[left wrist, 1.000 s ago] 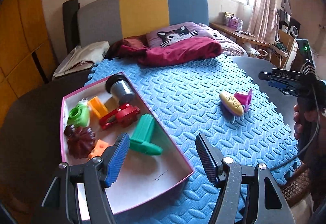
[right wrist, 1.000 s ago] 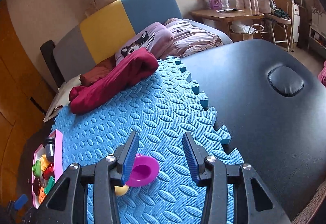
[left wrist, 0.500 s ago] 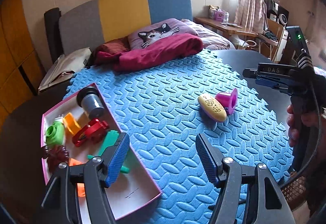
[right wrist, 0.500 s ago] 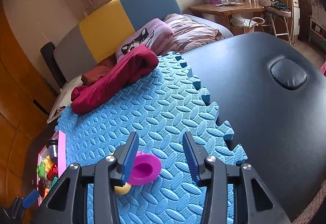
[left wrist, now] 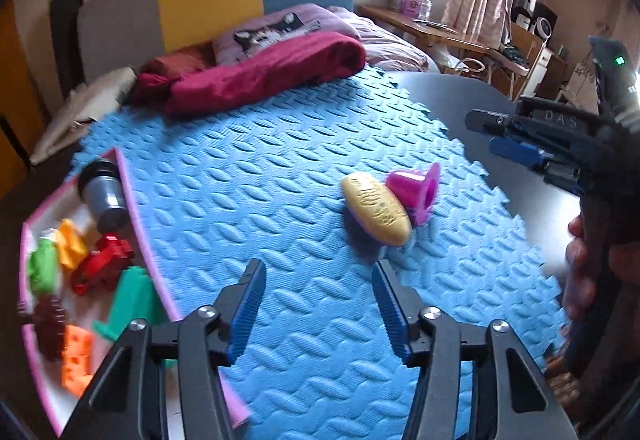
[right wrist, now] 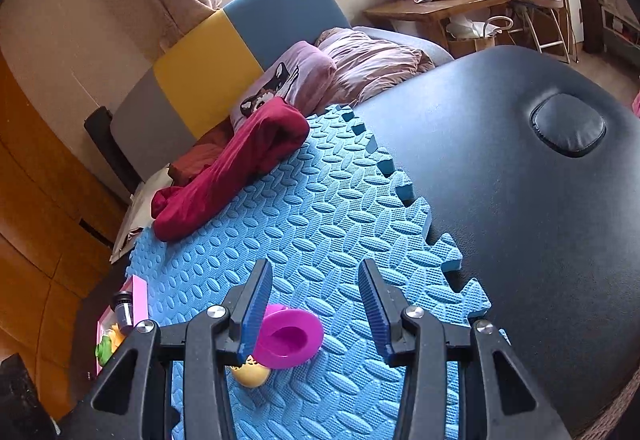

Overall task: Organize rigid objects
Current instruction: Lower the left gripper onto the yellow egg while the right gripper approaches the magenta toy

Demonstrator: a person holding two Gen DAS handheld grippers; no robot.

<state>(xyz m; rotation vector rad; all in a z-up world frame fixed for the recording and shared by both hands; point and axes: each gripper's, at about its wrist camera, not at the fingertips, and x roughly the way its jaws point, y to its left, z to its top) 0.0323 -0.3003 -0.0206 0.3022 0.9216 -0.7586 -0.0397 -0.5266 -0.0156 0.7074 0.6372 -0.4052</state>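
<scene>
A yellow oval toy (left wrist: 376, 209) lies on the blue foam mat (left wrist: 260, 167), touching a magenta cup (left wrist: 416, 191) tipped on its side. My left gripper (left wrist: 318, 300) hovers over the mat short of them; its jaws are closing with nothing between them. At the left a pink-rimmed tray (left wrist: 136, 224) holds several toys, among them a grey cylinder (left wrist: 102, 195), a red piece (left wrist: 102, 266) and a green piece (left wrist: 132, 300). My right gripper (right wrist: 314, 306) is open above the magenta cup (right wrist: 290, 334) and the yellow toy (right wrist: 250, 374), both low left of its gap.
A dark red cloth (left wrist: 256, 71) and a cat pillow (left wrist: 276, 29) lie at the mat's far edge. The black padded table (right wrist: 520, 199) extends right of the mat. A hand (left wrist: 580, 252) holds the right gripper at the right edge of the left wrist view.
The left gripper has swung right from above the tray toward the yellow toy and magenta cup, and its jaws have narrowed. The right gripper has rolled slightly and stayed in place.
</scene>
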